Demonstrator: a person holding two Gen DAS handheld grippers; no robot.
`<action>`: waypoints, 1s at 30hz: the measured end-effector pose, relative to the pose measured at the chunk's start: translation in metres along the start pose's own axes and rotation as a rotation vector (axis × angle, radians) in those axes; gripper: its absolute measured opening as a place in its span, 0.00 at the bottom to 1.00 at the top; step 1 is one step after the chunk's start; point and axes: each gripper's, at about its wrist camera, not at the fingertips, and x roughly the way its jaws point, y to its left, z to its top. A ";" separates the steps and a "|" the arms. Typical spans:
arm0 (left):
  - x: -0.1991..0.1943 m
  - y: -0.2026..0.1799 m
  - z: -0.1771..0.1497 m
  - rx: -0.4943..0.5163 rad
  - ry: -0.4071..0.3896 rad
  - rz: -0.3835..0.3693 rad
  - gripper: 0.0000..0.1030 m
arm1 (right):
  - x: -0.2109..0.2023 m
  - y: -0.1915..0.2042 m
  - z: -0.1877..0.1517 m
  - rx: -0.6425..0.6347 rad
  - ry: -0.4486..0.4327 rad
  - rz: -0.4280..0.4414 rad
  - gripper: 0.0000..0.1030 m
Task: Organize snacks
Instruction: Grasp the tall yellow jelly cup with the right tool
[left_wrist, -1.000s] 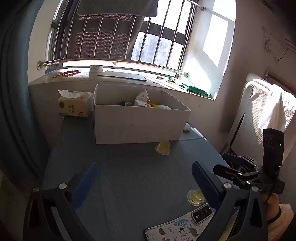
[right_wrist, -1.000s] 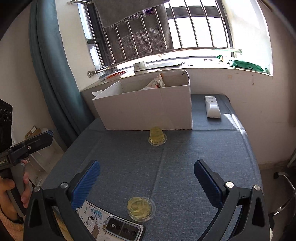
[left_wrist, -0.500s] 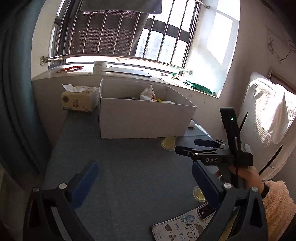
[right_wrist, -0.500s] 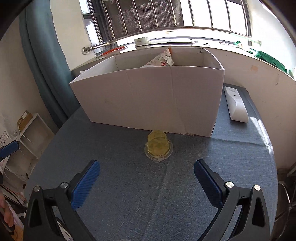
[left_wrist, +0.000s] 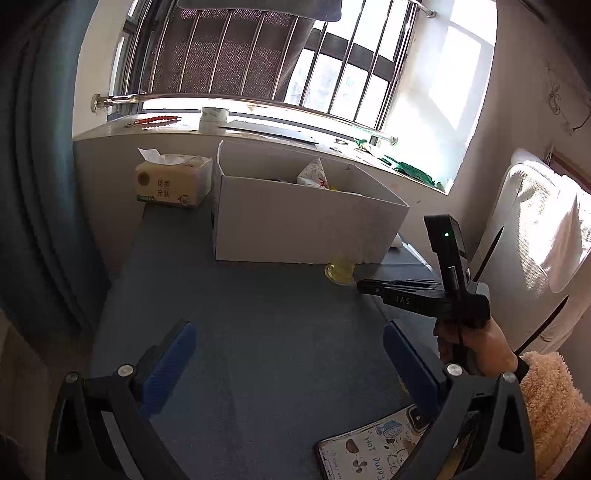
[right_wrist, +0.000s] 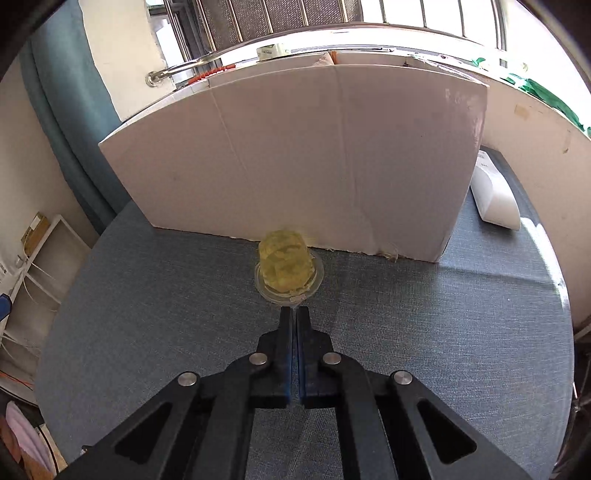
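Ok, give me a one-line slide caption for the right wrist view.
Right gripper shut on the rim of the yellow jelly cup, upside down on the blue tablecloth before the white cardboard box.

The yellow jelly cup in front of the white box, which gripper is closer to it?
Right. The right gripper is shut with its tips at the jelly cup's rim; the left gripper hangs open, well back.

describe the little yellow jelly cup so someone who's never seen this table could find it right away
Start at the big white cardboard box at the back of the blue-grey table. The jelly cup sits upside down on the cloth just in front of the box's near wall. It is small, translucent yellow with a clear rim, and the shut right gripper pinches that rim's near edge.
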 end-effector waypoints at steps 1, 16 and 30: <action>0.001 0.000 0.000 -0.001 0.003 0.002 1.00 | -0.003 -0.001 0.000 -0.002 -0.003 0.004 0.02; 0.005 -0.002 -0.002 -0.002 0.020 0.002 1.00 | 0.008 0.007 0.025 -0.011 -0.039 -0.103 0.97; 0.006 0.008 -0.004 -0.027 0.025 0.011 1.00 | -0.010 -0.016 0.024 0.057 -0.046 0.053 0.34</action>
